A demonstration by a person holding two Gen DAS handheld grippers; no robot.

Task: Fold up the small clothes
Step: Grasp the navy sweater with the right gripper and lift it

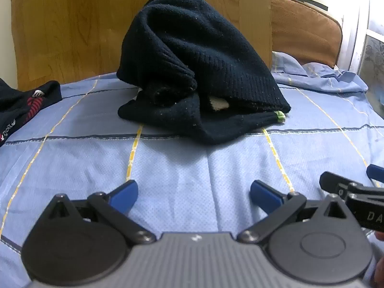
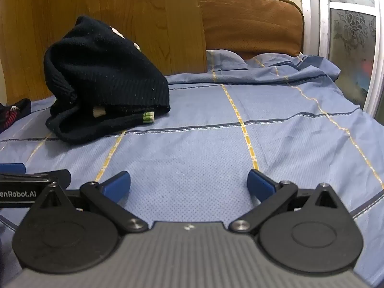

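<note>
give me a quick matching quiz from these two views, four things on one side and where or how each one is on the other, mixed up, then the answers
Things:
1. navy knit garment
2. black and red garment
3. brown cushion
4. left gripper

Places or states:
A. propped at the head of the bed, right of the wooden headboard
B. open, over bare blue bedsheet
C. heaped in a tall crumpled pile
D. at the far left edge of the bed

Pairs: 1-C, 2-D, 3-A, 4-B

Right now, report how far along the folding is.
Done: nothing visibly folded. The dark knit garment sits heaped on the blue bedsheet. In hand: nothing; left gripper and right gripper are open, short of it. Left: the heap and the printed dark garment.
</note>
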